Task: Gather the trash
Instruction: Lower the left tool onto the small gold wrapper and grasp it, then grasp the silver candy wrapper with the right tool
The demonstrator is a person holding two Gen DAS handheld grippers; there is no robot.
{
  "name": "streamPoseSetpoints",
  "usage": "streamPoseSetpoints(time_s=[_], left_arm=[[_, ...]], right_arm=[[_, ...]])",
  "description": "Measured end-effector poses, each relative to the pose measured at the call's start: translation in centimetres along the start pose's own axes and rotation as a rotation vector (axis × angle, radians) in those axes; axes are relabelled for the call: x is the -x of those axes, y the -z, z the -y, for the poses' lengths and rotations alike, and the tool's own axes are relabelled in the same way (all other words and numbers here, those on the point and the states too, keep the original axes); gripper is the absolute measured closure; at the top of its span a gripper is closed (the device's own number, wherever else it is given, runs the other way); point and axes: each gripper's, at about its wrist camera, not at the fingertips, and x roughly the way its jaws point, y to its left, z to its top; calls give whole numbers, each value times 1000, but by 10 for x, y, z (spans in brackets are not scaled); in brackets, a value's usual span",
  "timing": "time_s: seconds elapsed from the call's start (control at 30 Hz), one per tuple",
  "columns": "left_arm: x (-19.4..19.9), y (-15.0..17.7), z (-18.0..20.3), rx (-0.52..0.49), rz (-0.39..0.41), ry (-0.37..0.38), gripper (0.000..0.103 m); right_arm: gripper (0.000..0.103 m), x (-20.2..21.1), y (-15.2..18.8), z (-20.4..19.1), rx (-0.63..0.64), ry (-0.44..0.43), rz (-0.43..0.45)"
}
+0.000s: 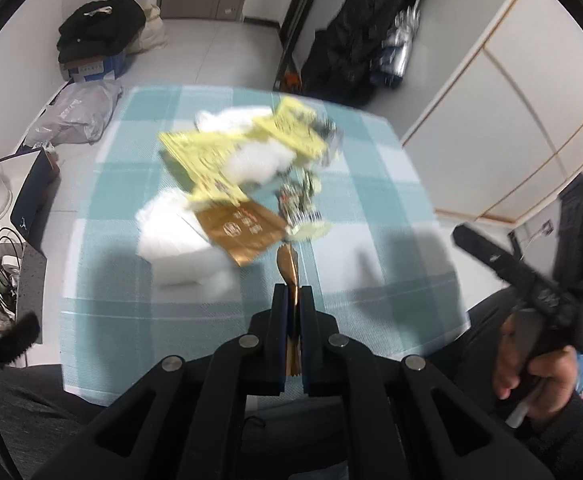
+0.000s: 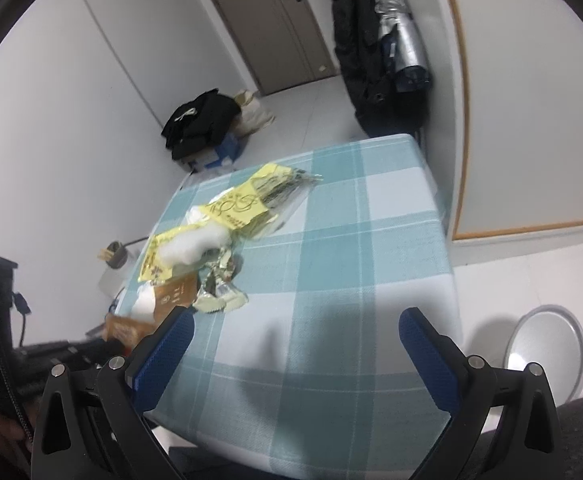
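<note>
Left gripper (image 1: pixel 293 300) pinches a brown wrapper (image 1: pixel 288 268) above the desk (image 1: pixel 371 208); right gripper (image 2: pixel 295 336) gapes wide, empty. Rest of the trash (image 1: pixel 231 160) lies mid-desk. Best to keep the pinch firm and lift the wrapper clear of the pile.

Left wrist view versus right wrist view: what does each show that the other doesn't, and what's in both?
Only the left wrist view shows the left gripper shut on a brown wrapper, plus the person's hand on the other tool. Only the right wrist view shows the right gripper open and empty above the cloth, and a round grey bin on the floor. Both show the checked tablecloth with the trash pile: yellow packets, white tissue and silvery wrappers.
</note>
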Motion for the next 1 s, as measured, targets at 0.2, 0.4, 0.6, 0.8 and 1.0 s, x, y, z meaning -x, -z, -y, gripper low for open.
streamPoseSetpoints(time_s=[0.2, 0.4, 0.6, 0.8, 1.0], left_arm=[[23, -5, -25, 37, 86, 29, 102], [23, -8, -36, 32, 121, 46, 102], [20, -12, -44, 34, 115, 79, 102], [16, -13, -53, 55, 102, 98, 102], [15, -15, -52, 54, 92, 102, 102]], right_arm=[[10, -24, -16, -17, 28, -40, -50], [35, -72, -34, -28, -30, -110, -121], [48, -116, -41, -38, -59, -147, -177], [72, -139, -38, -39, -108, -177, -223], [85, -136, -32, -29, -158, -215, -222]])
